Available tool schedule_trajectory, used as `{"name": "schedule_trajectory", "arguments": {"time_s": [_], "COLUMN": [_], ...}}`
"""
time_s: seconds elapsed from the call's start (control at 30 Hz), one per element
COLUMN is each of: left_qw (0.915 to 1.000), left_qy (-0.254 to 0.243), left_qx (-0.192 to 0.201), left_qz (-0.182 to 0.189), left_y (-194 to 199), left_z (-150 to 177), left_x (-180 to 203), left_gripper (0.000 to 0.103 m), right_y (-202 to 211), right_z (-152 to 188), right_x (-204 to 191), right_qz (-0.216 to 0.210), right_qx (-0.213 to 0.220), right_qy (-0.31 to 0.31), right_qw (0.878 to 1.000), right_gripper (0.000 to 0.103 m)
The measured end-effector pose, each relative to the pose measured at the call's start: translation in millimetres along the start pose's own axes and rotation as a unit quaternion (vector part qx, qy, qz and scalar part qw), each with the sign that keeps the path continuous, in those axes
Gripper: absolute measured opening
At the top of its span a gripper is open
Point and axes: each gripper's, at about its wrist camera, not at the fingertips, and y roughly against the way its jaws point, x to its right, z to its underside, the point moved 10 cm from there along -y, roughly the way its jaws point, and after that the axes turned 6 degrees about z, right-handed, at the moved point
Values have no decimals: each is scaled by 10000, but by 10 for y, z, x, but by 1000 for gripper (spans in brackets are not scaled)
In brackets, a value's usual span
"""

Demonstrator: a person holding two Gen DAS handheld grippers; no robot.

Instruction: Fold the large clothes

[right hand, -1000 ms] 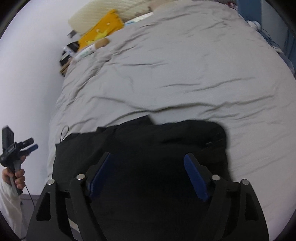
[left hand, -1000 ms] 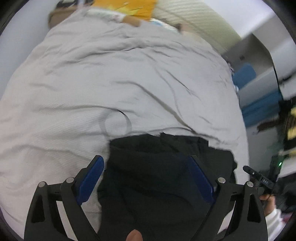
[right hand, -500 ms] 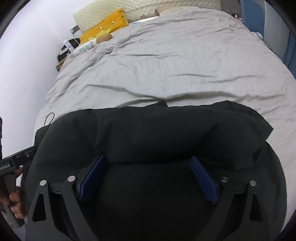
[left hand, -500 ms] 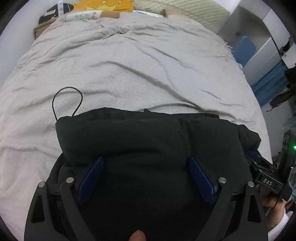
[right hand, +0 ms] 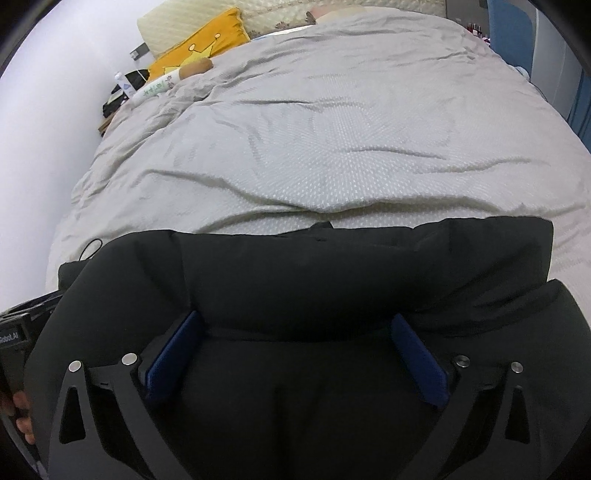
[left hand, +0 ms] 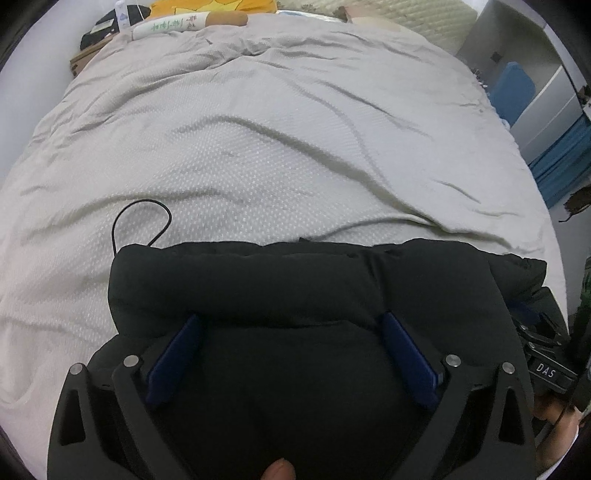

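Observation:
A black padded jacket (left hand: 295, 280) lies folded along the near edge of a bed with a grey duvet (left hand: 277, 147). Its far edge forms a thick roll. My left gripper (left hand: 291, 316) points steeply down over the jacket's left part. Its jaws are opening, and a bulge of jacket sits between the blue pads (left hand: 173, 362) without being pinched. In the right wrist view the same jacket (right hand: 332, 266) fills the lower half. My right gripper (right hand: 296, 315) is over it, jaws opening wide, with fabric between the pads (right hand: 421, 362) but loose.
A thin black cord loop (left hand: 142, 221) lies on the duvet just beyond the jacket's left corner. At the head of the bed are a yellow cushion (right hand: 199, 48), a white tube (left hand: 170, 26) and a bottle (right hand: 127, 86). Blue and grey furniture (left hand: 513, 88) stands right of the bed.
Both grippers have come down close onto the jacket, which now lies as a thick folded roll on the duvet. Both pairs of jaws have spread wider.

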Motion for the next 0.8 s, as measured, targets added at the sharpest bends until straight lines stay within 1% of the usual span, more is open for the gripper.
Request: {"name": "schedule_trajectory", "arguments": {"time_s": [0.2, 0.3, 0.37, 0.47, 0.57, 0.63, 0.73, 0.8], "left_qw": [9999, 9997, 9997, 9997, 9991, 9987, 9984, 9984], "left_qy": [55, 60, 0, -60, -146, -112, -96, -97], "left_qx": [-48, -127, -104, -46, 170, 297, 401, 435], "left_qz": [-127, -177, -218, -222, -359, -390, -392, -352], "left_y": [-130, -126, -58, 72, 286, 379, 407, 361], "left_z": [-129, -147, -119, -20, 101, 178, 294, 361], "left_x": [-42, -56, -65, -96, -178, -252, -327, -328], "left_gripper": [101, 101, 101, 101, 101, 101, 101, 102], "right_y": [-190, -199, -122, 72, 328, 441, 523, 503], "right_z": [-105, -105, -78, -4, 118, 232, 367, 423], "right_x": [13, 14, 5, 22, 100, 188, 308, 326], "right_qz": [-30, -7, 17, -32, 24, 55, 99, 11], "right_qx": [-97, -176, -194, -102, 116, 209, 346, 387], "right_qy": [-38, 10, 145, 300, 418, 413, 391, 368], "right_qw": [9999, 9998, 9997, 9995, 9991, 9989, 9986, 9986], "right_gripper": [103, 103, 103, 101, 101, 101, 101, 102]}}
